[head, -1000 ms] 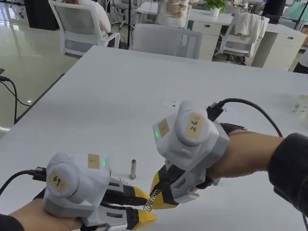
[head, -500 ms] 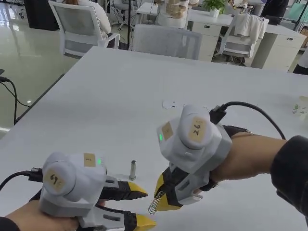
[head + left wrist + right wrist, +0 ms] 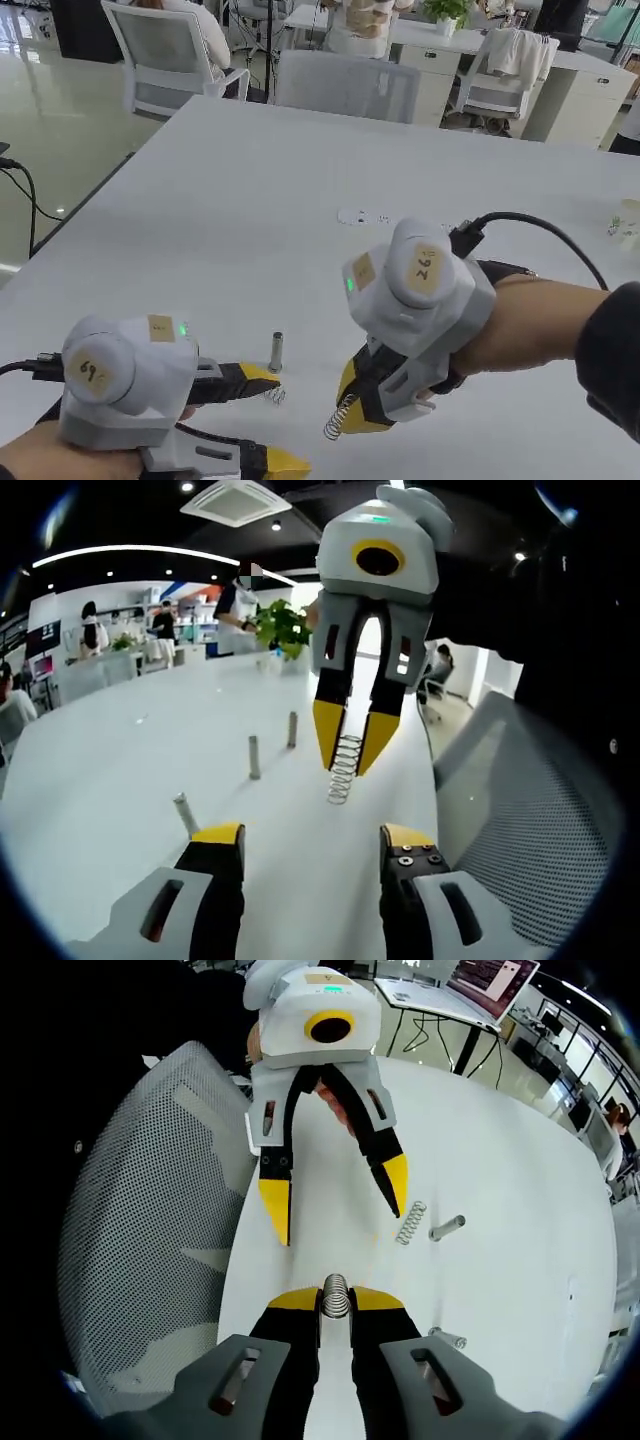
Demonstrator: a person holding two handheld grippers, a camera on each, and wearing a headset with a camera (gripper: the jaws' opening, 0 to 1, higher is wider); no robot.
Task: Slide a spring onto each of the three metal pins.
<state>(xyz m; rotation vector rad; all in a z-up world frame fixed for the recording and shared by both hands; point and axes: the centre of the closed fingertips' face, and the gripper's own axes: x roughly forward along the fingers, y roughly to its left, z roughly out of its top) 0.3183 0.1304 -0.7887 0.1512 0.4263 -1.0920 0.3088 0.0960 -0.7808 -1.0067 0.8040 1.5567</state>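
Our right tongs [image 3: 335, 1310] clamp a spring [image 3: 337, 420], left tongs [image 3: 310, 838] apart; we should square its bore over the pin [image 3: 276, 350] beside the left tongs, then lower gently.

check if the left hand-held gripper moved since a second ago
Yes. Judged against the pin, the left hand-held gripper has pulled back leftward, away from the right hand-held gripper.

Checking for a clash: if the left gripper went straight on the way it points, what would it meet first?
Probably the spring hanging from the right gripper, nearly dead ahead of the open left gripper; depth is unclear.
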